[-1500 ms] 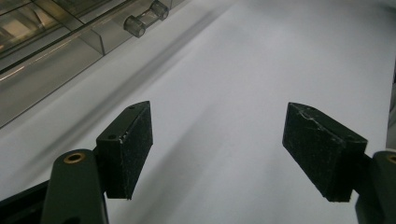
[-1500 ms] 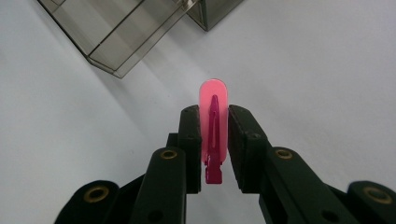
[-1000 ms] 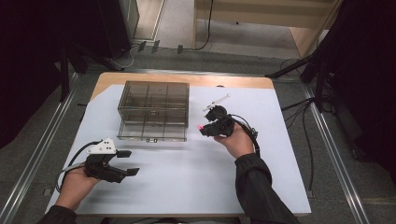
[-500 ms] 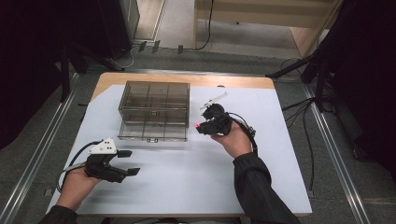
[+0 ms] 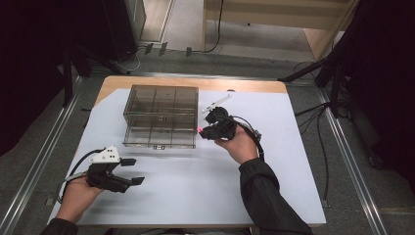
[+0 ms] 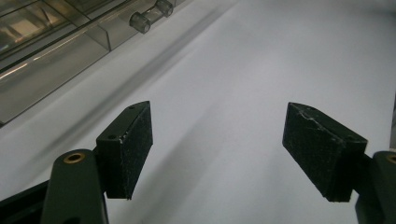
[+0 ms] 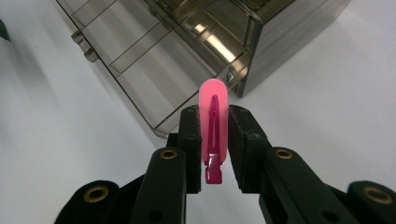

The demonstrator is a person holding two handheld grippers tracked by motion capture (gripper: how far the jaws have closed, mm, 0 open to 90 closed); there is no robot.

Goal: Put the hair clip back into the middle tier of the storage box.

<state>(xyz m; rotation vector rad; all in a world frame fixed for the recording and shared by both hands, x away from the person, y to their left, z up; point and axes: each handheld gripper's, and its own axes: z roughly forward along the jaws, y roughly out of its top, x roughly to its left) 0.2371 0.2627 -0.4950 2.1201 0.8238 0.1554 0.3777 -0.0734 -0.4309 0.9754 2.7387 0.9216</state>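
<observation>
A smoky clear drawer box [image 5: 161, 105] stands at the back left of the white table, its bottom drawer [image 5: 159, 138] pulled out toward me. My right gripper [image 5: 203, 129] is shut on a pink clip [image 5: 199, 129] just right of the open drawer's front corner. In the right gripper view the pink clip [image 7: 214, 126] stands upright between the jaws, with the open drawer [image 7: 135, 56] and the box [image 7: 224, 32] beyond it. My left gripper [image 5: 134, 171] rests open near the front left. Its pads [image 6: 126, 149] hold nothing, and the drawer's knobs [image 6: 149, 16] show at upper left.
A small white strip [image 5: 218, 103] lies on the table behind the right gripper. The white sheet [image 5: 195, 186] covers the tabletop, with a wooden edge [image 5: 195, 83] at the back. Cables [image 5: 318, 127] run along the floor to the right.
My right gripper has carried the pink clip a little to the left, closer to the open drawer. The left gripper has stayed where it was.
</observation>
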